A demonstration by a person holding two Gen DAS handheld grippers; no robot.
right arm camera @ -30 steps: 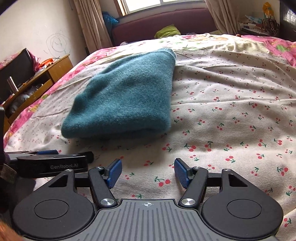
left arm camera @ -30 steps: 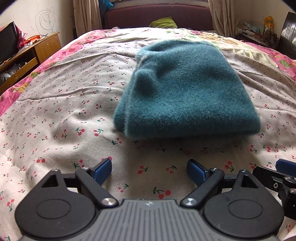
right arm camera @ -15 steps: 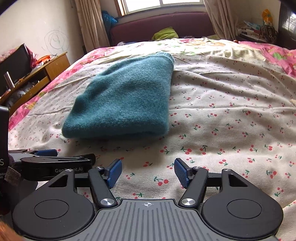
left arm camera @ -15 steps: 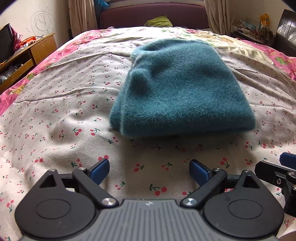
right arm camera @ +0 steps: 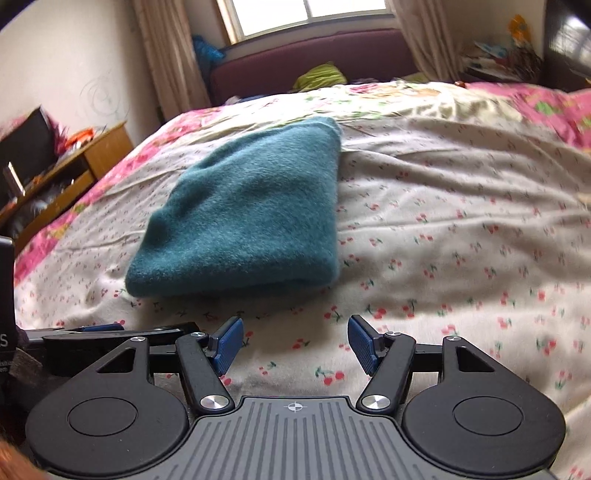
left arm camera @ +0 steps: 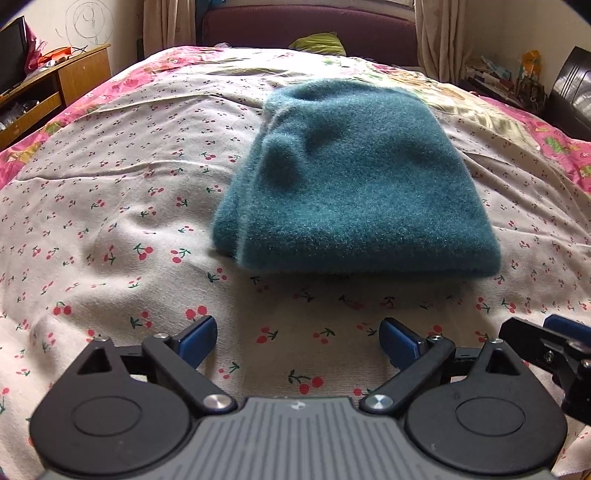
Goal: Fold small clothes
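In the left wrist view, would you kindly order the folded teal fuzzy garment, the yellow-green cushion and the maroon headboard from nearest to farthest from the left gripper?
From the left gripper:
1. Folded teal fuzzy garment, just ahead on the cherry-print bedsheet, slightly right.
2. Yellow-green cushion, at the bed's far end, centre.
3. Maroon headboard, right behind the cushion; the gap between these two is small.

One folded teal garment [left arm camera: 354,184], one cherry-print bed sheet [left arm camera: 110,221], two grippers, one wooden cabinet [left arm camera: 74,77].
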